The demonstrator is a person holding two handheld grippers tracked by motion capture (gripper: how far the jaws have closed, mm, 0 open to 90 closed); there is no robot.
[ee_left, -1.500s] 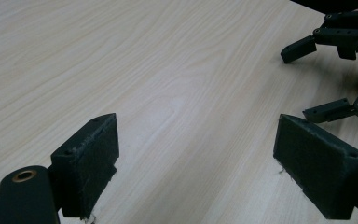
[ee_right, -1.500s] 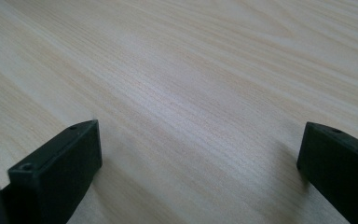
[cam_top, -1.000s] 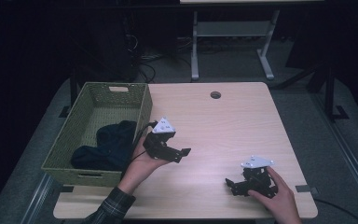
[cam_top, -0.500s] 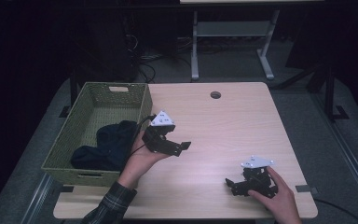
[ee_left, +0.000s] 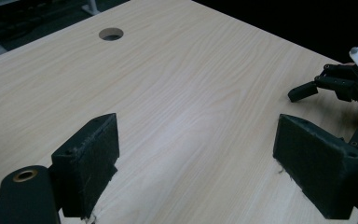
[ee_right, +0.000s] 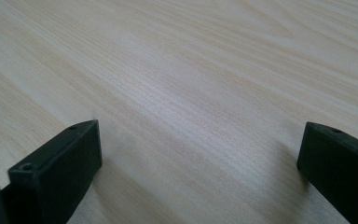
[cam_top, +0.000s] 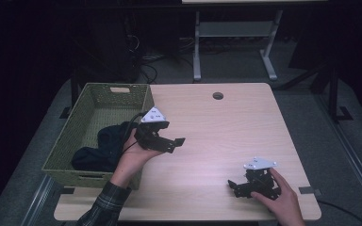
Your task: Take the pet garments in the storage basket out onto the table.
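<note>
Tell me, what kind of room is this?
Probably a lab or workshop for recording handling work: a light wooden table with a cable hole, a green woven basket holding dark cloth, and tangled cables on the dark floor behind.

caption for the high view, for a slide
Two open hand-held grippers, left and right, over a wooden table beside a green basket holding dark cloth.

Two hand-held grippers [cam_top: 176,141] [cam_top: 235,187], one basket [cam_top: 61,155], one dark cloth [cam_top: 99,146].

dim room, dark surround | table [cam_top: 226,127] lit from above | soft shadows | close views slightly soft
</note>
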